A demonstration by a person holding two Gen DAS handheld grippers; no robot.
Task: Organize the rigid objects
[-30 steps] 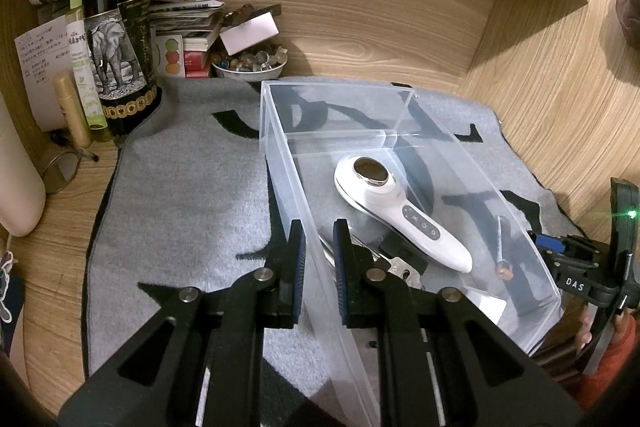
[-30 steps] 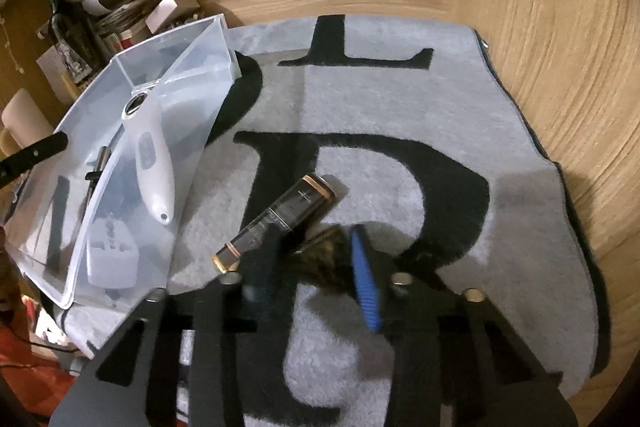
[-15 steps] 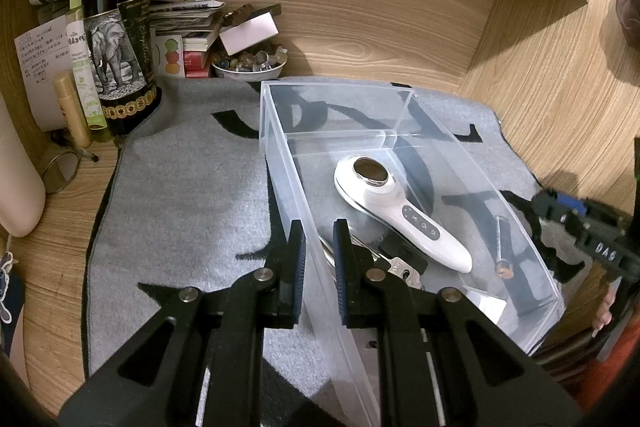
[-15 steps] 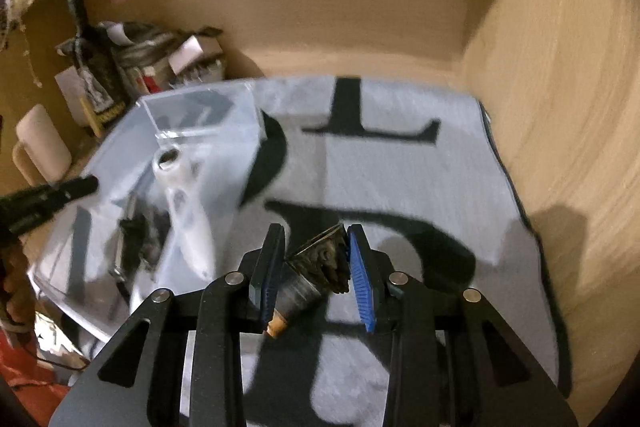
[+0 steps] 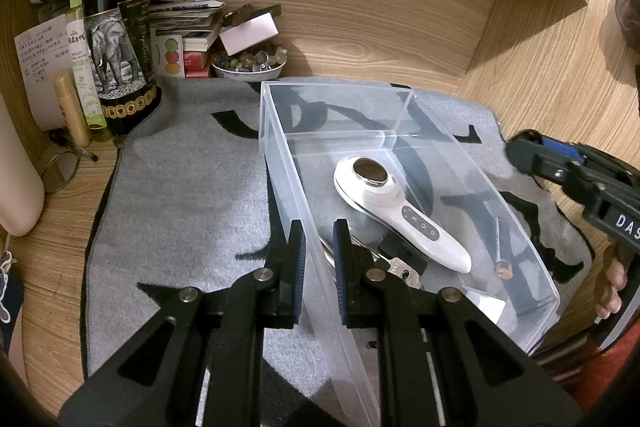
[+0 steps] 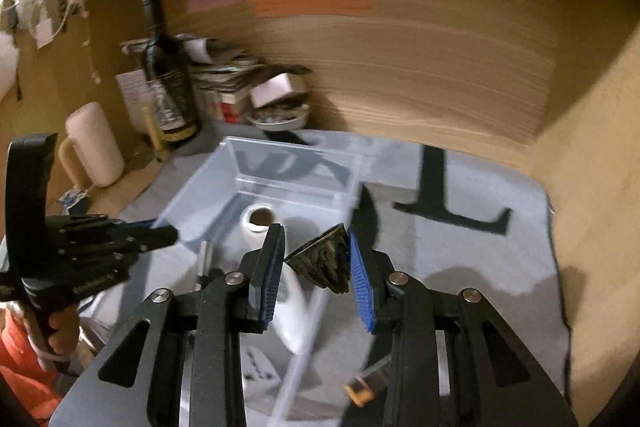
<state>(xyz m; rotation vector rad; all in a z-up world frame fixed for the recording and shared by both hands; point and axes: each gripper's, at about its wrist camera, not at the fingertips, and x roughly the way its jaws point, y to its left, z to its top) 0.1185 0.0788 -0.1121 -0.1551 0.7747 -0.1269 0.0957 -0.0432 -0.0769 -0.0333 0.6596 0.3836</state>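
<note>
**Right gripper lifts the dark piece toward the bin**

A second ago the right gripper (image 6: 316,267) sat low on the mat (image 6: 460,239), fingers apart around a dark ridged piece (image 6: 324,259). It has since closed on it, risen and swung left, now over the bin's (image 6: 280,183) right wall.

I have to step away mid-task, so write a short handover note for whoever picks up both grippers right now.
Left gripper: clamped on the near wall of the clear plastic bin, steadying it.
Right gripper: shut on a dark rectangular bottle with a gold cap, held in the air over the bin's right wall.
Already in the bin: white handheld massager, silver keys, thin dark stick.
Left to do: lower the bottle into the bin and release.
</note>
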